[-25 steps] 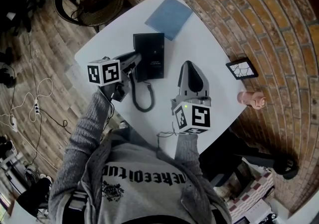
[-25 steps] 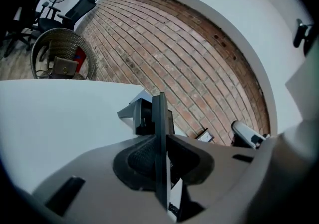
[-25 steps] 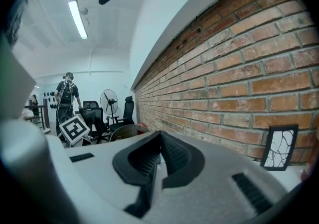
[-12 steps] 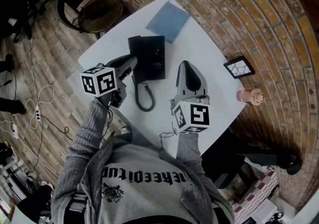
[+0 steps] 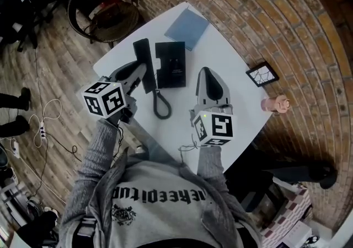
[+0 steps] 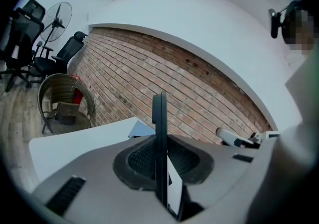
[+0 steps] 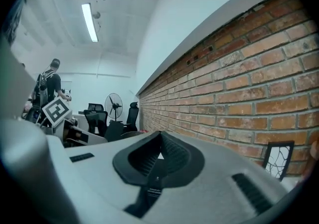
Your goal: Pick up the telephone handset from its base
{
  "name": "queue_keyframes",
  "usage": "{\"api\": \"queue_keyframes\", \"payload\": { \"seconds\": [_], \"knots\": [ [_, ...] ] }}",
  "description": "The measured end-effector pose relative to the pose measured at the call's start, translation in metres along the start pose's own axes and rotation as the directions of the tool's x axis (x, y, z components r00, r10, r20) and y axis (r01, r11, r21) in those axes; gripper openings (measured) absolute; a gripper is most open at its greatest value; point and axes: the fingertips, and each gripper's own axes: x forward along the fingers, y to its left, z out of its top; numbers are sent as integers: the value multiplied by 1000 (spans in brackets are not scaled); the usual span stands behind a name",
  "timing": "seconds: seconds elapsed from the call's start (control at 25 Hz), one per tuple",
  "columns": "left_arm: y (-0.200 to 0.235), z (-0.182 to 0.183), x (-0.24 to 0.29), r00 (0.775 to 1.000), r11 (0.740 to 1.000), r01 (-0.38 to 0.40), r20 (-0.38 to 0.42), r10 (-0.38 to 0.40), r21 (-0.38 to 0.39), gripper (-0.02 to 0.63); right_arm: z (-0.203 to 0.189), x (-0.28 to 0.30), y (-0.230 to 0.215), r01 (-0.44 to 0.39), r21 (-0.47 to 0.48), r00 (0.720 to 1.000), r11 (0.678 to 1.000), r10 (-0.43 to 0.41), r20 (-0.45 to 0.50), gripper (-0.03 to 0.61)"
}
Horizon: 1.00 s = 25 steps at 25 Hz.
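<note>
Left tool (image 5: 142, 71) clamps handset (image 5: 141, 54), clear of base (image 5: 171, 65). Hold firm, lift straight, mind cord (image 5: 160, 103) drag. Right tool (image 7: 159, 156) closed, empty.

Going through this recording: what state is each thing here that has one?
Handset: off its base, gripped.
Base: on the table, cradle empty.
Cord: looped between handset and base.
Left gripper: shut on the handset.
Right gripper: shut, empty.
</note>
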Motion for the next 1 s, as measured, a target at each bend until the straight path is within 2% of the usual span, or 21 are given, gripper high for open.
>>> {"api": "queue_keyframes", "payload": {
  "seconds": [0.44,1.0],
  "knots": [
    [-17,29,-66,991,991,-74,117,61,111,67,25,-32,30,-15,-45,999,999,17,46,3],
    [-53,52,-145,960,969,-147,266,91,199,67,55,-94,53,12,-96,994,995,-1,106,3]
  ]
}}
